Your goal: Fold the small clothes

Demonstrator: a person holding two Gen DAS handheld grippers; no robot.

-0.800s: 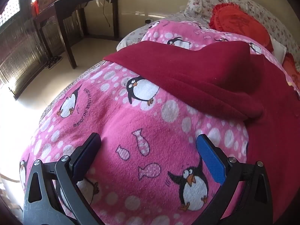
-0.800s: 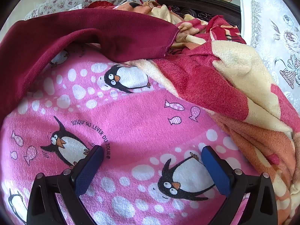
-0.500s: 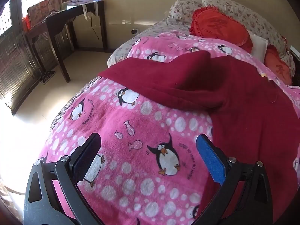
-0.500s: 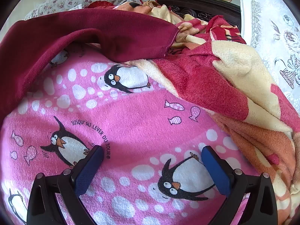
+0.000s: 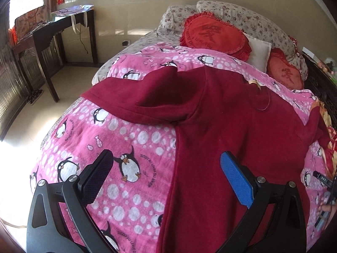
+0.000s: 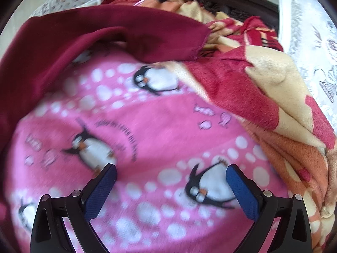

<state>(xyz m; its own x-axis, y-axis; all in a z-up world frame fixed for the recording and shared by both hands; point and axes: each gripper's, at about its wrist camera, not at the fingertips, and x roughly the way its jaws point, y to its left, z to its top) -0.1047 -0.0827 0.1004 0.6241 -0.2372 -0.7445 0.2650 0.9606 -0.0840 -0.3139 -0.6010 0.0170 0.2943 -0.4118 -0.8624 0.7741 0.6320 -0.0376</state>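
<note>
Left wrist view: the maroon sweater [image 5: 231, 113] lies spread on the pink penguin blanket [image 5: 130, 139], directly ahead of the left tongs [image 5: 166, 172] and running under its right finger.
Sweater's long axis: body runs away from the left tongs toward the red heart cushion [image 5: 212, 33]; one sleeve [image 5: 134, 94] stretches out to the left, ahead of the tongs.
Nearer hand: the left, judging by the side hem [image 5: 174, 168] passing between its fingers.
Left tongs: spread wide, holding nothing; whether the right finger touches the cloth is unclear.
Right wrist view: blurred; the other sleeve [image 6: 118, 31] lies well ahead and to the left of the right tongs [image 6: 170, 181], near the orange-and-cream blanket [image 6: 273, 97].
Right tongs: spread wide, empty, over bare penguin blanket.
</note>
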